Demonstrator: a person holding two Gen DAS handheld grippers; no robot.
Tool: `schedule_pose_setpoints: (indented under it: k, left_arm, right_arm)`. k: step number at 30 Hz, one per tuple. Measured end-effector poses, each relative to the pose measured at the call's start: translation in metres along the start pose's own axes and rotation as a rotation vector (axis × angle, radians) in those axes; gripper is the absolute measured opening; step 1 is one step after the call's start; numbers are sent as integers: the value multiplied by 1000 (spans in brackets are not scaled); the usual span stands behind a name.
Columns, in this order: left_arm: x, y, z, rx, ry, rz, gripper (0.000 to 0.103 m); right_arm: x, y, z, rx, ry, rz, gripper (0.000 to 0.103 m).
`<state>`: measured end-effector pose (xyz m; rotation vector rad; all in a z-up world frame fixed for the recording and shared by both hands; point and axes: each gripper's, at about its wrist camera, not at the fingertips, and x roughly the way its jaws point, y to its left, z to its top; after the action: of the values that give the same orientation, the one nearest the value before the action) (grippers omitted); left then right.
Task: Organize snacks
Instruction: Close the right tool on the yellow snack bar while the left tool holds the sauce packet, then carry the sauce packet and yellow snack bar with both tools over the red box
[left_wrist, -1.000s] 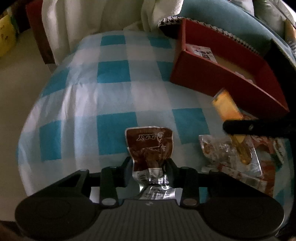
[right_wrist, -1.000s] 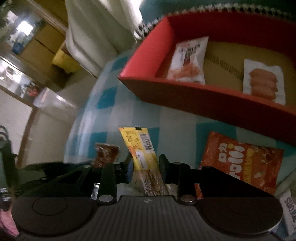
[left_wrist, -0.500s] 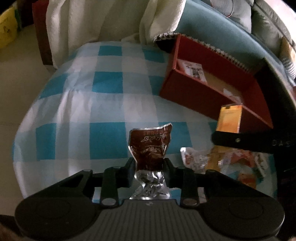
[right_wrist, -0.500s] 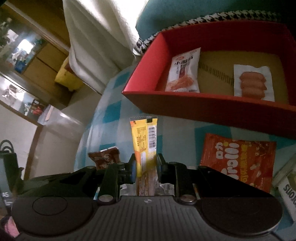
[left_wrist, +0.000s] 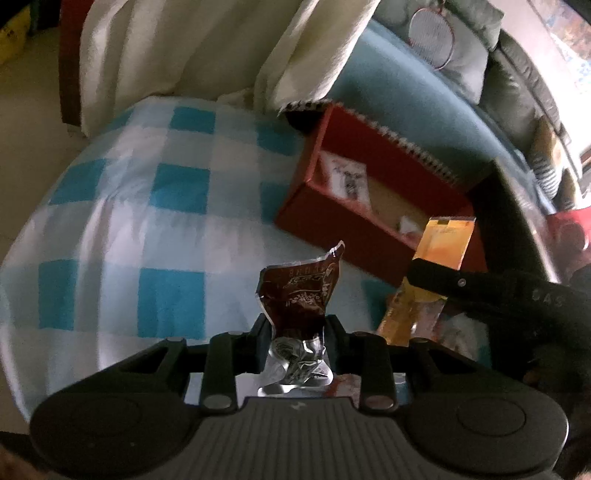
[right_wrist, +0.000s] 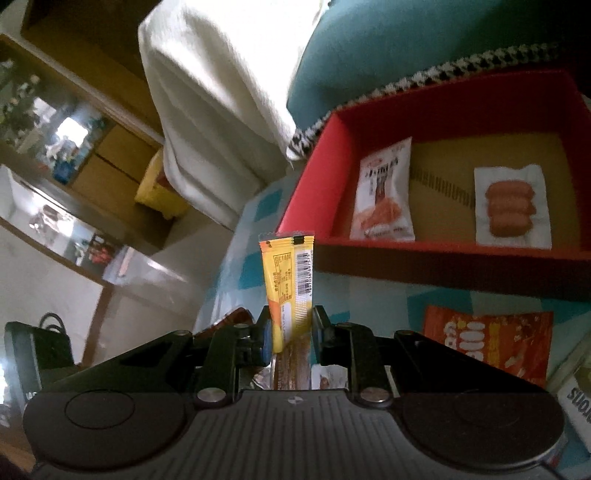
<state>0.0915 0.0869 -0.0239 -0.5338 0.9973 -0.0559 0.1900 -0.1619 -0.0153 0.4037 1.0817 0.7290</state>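
Both packets now hang clear of the checked cloth (left_wrist: 177, 206): the left gripper (left_wrist: 297, 325) lifts the brown packet (left_wrist: 299, 291), the right gripper (right_wrist: 291, 328) the yellow packet (right_wrist: 290, 273), jaws newly tightened.

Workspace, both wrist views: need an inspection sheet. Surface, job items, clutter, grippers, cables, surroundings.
Surface: blue-and-white checked cloth.
Job's things: red box holds a white-and-orange packet and a sausage packet; an orange snack bag lies on the cloth in front of the box.
Clutter: nothing seen.
Grippers: left gripper shut on a brown packet; right gripper shut on a yellow packet; both packets clear of the cloth.
Cables: dark cord at far left.
Surroundings: white draped fabric, teal cushion, wooden shelving.
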Motion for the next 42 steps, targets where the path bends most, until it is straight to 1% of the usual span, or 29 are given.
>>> schedule_pose_setpoints:
  k: [9,14,18,19,20,22,23,26,27,30,31,32,33,34,35,36,37,38,39,40,41,42]
  left_arm:
    - [-2,-16,17,-18,-15,-87,25]
    - [-1,-35,32,3,-37,-129,25]
    - [2,-51,49,22,-53,-155,25]
    - [3,-56,53,28,-57,-159,22]
    - [5,-60,58,30,-63,-176,12]
    - [9,-70,69,29,-63,-217,11]
    - [11,-76,75,35,-69,-220,11]
    - [30,-94,93,74,-94,-184,11]
    - [39,-98,98,81,-91,-178,11]
    - [69,-102,110,81,-60,-123,11]
    - [75,-99,110,81,-35,-122,11]
    - [75,-95,106,81,-18,-129,11]
    - [72,-91,101,89,-12,-131,11]
    - [67,-88,95,116,-6,-123,13]
    - [61,-86,88,155,2,-109,15]
    - [54,-84,80,197,12,-94,16]
    - [47,-80,70,234,22,-82,19]
    - [40,-76,61,270,36,-87,23]
    - [37,-73,54,300,55,-93,25]
    - [36,-70,47,320,74,-91,28]
    - [36,-67,40,349,96,-89,34]
    - [39,-67,35,389,118,-91,37]
  right_arm:
    - [-15,-8,11,35,-61,21,28]
    - [-22,-14,19,61,-99,39,28]
    - [-32,-17,30,82,-151,60,27]
    - [-33,-19,33,91,-162,69,27]
    - [-34,-20,37,94,-173,70,27]
    - [-35,-22,44,99,-192,70,27]
    - [-35,-24,48,102,-198,73,27]
    - [-32,-29,64,108,-225,67,27]
    - [-32,-34,70,118,-235,63,27]
    - [-26,-50,86,139,-259,17,27]
    - [-24,-57,89,153,-272,-24,28]
    - [-22,-63,89,156,-264,-46,29]
    - [-19,-70,89,162,-228,-43,33]
    - [-17,-72,86,152,-208,-69,36]
    - [-17,-69,83,111,-188,-122,37]
    - [-15,-64,80,60,-152,-152,37]
    - [-15,-58,74,19,-118,-158,38]
    - [-17,-50,65,-24,-82,-160,38]
    - [-19,-42,56,-66,-46,-166,41]
    - [-22,-31,44,-129,-8,-175,45]
    - [-24,-20,32,-196,17,-183,48]
    - [-26,-13,22,-254,38,-189,55]
